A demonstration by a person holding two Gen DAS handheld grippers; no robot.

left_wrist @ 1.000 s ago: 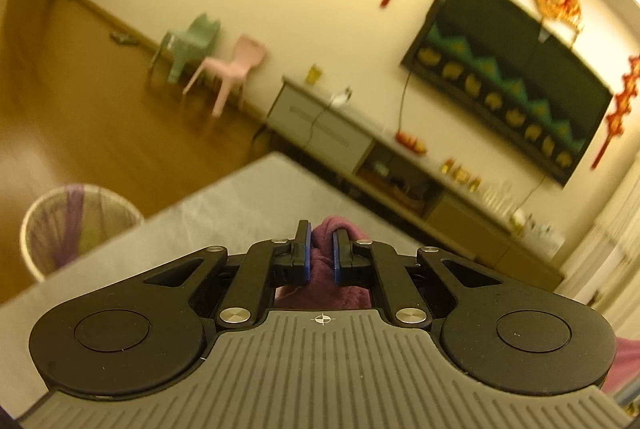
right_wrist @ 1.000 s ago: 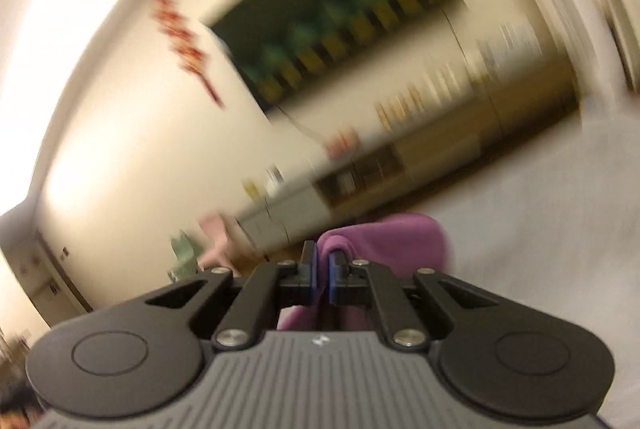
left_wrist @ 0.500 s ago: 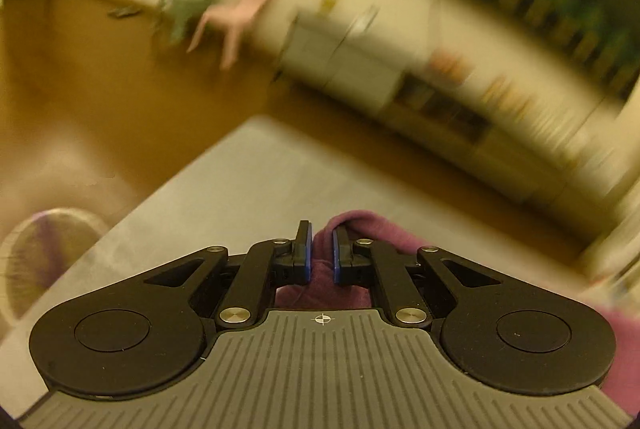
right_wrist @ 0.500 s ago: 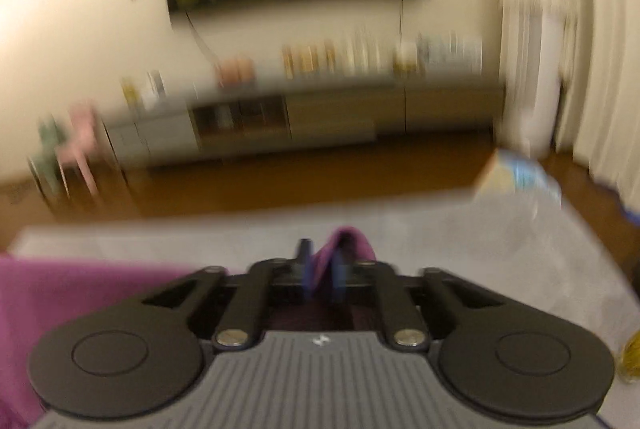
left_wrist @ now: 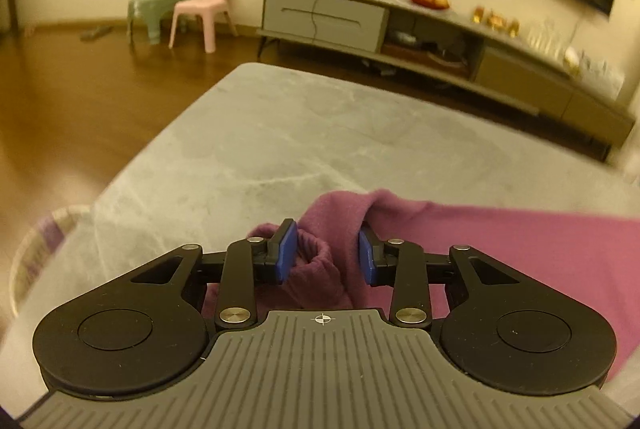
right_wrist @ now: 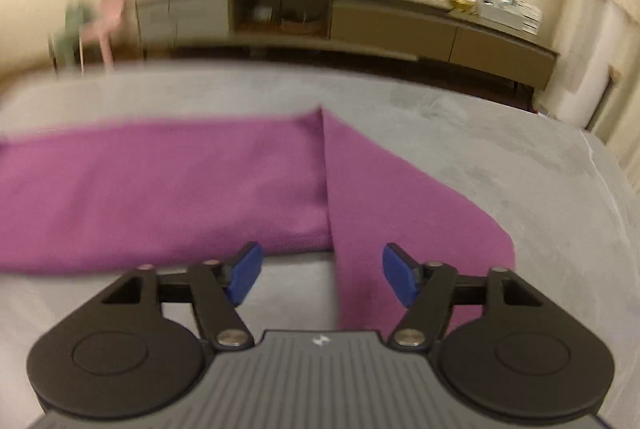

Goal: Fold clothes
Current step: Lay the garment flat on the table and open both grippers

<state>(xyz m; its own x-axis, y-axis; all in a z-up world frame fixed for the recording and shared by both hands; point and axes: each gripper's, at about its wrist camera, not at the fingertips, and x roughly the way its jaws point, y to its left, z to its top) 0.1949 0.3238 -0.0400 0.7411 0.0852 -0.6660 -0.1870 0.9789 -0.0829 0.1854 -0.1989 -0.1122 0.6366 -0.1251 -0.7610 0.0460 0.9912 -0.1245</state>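
Purple garment (right_wrist: pixel 168 189) lies spread on the grey surface (right_wrist: pixel 500 157) in front of us, its body flat and stretching to the left in the right wrist view. One long part (right_wrist: pixel 400 213), which we take for a sleeve, runs from a seam at the top diagonally down toward the near right, ending in a rounded edge. We see our right tool (right_wrist: pixel 322 279) hovering over this part with its blue pads (right_wrist: pixel 244 273) standing wide apart; its jaws have just been opening, and the cloth lies beneath and between them without either pad pressing on it.

From the left wrist view, we see the left tool (left_wrist: pixel 327 256) at the garment's bunched end (left_wrist: pixel 332 229), where the cloth rises in a soft fold. Its jaws have just been opening too and stand only partly apart. The fold sits between the pads; a gap shows beside the left pad (left_wrist: pixel 286 255), and the right pad lies close to the cloth, though we cannot tell whether it touches.

Beyond the surface we see a wooden floor (left_wrist: pixel 72 101), a long low cabinet (left_wrist: pixel 400 29) along the wall, and two small chairs, one green (left_wrist: pixel 154 5) and one pink (left_wrist: pixel 204 5). A pale basket (left_wrist: pixel 36 253) stands off the left edge of the surface.
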